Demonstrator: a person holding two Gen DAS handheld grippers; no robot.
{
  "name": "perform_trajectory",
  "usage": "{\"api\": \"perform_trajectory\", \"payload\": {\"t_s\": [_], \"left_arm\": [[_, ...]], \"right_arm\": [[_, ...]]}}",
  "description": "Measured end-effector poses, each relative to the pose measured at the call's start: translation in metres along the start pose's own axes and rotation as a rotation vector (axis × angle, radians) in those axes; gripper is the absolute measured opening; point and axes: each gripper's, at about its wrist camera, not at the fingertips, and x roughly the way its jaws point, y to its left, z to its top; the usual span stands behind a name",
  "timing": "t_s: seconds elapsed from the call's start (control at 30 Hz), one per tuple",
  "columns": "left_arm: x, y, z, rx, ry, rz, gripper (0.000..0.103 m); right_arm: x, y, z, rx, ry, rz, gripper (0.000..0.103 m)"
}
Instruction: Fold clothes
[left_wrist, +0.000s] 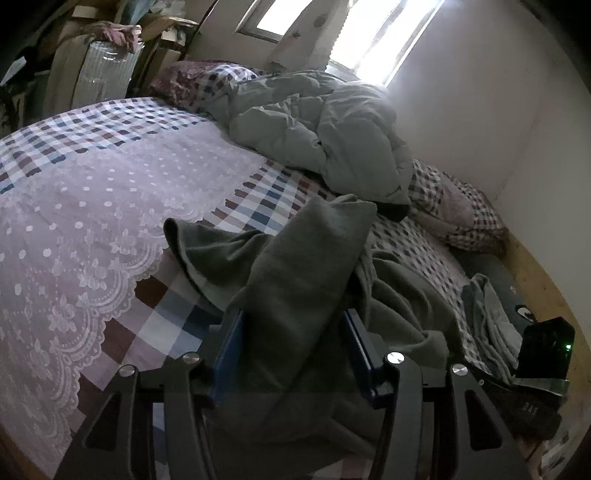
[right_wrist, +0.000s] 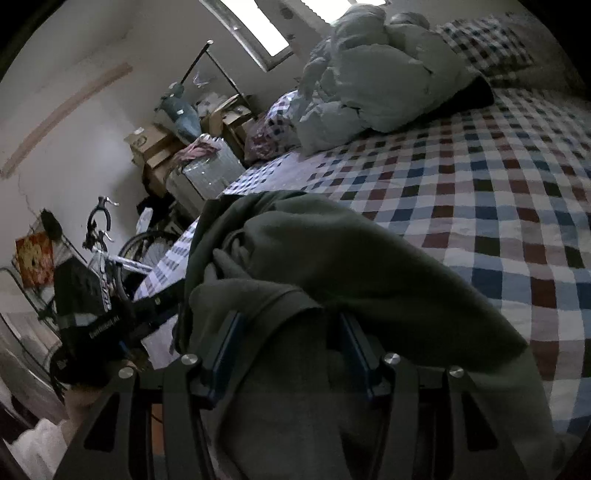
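Right at my left gripper, a thick fold of the dark grey-green fleece garment sits between the two blue-padded fingers, which pinch it, the cloth rising in a hump past the tips and draping down onto the bed. My right gripper has the same garment: a hemmed edge runs between its blue pads and the fingers are closed on it, the bulk of the cloth bunched up above and spilling off to the right. Under the garment lies the checked bedsheet in blue, maroon and white squares, and beyond the cloth on the right-hand view it is a wide flat stretch with nothing on it. On the left-hand view a pale pink lace cover with scalloped edge spreads over the sheet beside the garment, flat as well. To the right of my left gripper a small heap of light grey-blue clothes lies near the bed's edge, with the wooden floor just past it. Farther up, a crumpled pale green quilt fills the head of the bed, a checked pillow beside it against the white wall. Off the far side, a ribbed clear plastic bin holds pink cloth at its top, with cardboard boxes stacked behind it and a bicycle standing close to the bed's edge.
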Motion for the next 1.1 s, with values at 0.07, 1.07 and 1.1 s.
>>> {"api": "perform_trajectory", "payload": {"t_s": [0.07,1.07,1.1], "left_arm": [[0.002,-0.001,-0.002,0.005,0.009,0.009,0.054],[-0.044,0.084,0.01,-0.336,-0.128,0.065,0.031],[-0.045,0.086,0.01,-0.337,-0.127,0.075,0.043]], "right_arm": [[0.002,0.001,0.0,-0.003,0.005,-0.001,0.058],[-0.046,0.131,-0.092,-0.664,0.18,0.251,0.011],[-0.043,0.133,-0.098,-0.685,0.206,0.255,0.011]]}}
